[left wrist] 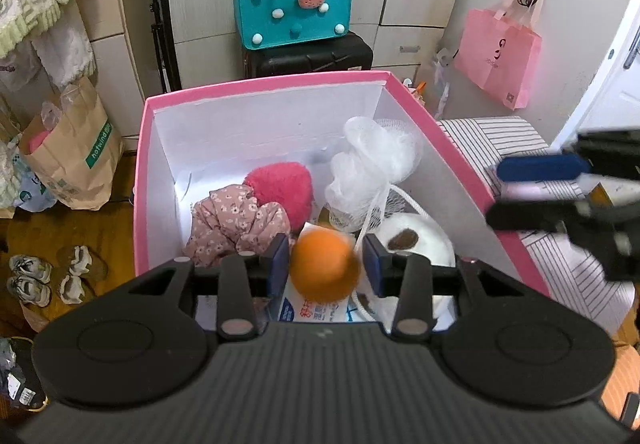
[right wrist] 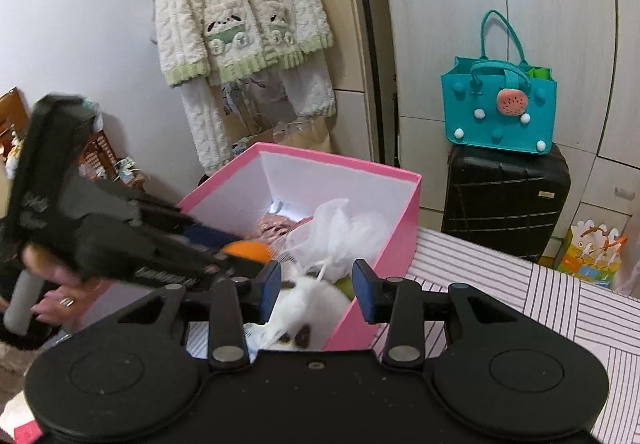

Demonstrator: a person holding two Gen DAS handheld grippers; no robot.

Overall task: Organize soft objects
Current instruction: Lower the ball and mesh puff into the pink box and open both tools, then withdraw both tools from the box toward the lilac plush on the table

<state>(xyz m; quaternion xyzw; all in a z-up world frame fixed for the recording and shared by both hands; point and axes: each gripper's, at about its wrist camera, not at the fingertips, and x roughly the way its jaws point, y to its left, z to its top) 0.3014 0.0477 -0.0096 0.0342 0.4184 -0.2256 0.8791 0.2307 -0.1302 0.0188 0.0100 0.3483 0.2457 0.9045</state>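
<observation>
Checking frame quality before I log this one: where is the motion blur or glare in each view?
Left wrist view: the orange ball between the left tongs is smeared, the right tongs blurred; bright glare on the pink box floor. Right wrist view: the left tongs' body is streaked; strong fisheye bending throughout.

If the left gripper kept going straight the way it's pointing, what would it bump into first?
Probably the orange ball: it sits blurred between the left gripper's jaws, over the pink box. How near it is, I can't tell.
</observation>
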